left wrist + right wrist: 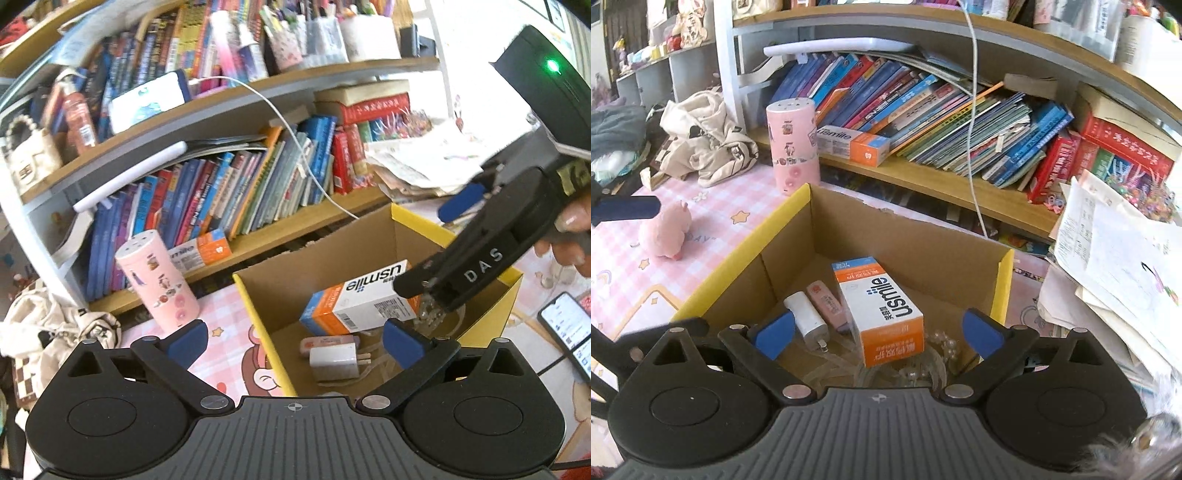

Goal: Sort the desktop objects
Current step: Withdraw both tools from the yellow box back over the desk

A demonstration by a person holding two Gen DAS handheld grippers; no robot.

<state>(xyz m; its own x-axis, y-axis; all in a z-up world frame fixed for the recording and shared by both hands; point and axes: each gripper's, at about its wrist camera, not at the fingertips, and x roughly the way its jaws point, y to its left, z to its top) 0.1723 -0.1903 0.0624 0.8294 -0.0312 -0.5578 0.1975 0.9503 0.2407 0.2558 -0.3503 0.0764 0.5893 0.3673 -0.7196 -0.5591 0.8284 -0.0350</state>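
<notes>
A cardboard box with a yellow rim (258, 306) (738, 258) stands on the pink mat. Inside lie an orange-and-white usmile carton (365, 295) (886, 306), a white charger (334, 360) (805, 314), a pink eraser-like bar (325, 341) (825, 299) and a clear beaded string (430, 312) (940, 345). My right gripper (879, 332) (437, 247) hangs open over the box's near right corner, the beads lying just below it. My left gripper (295, 343) is open above the box's left wall, holding nothing.
A pink stickered cylinder (159, 280) (792, 144) stands beside the box by the bookshelf. A pink plush (665, 230) lies on the mat to the left. A phone (569, 325) and a paper stack (1108, 258) sit to the right. A white cable (973, 147) hangs behind the box.
</notes>
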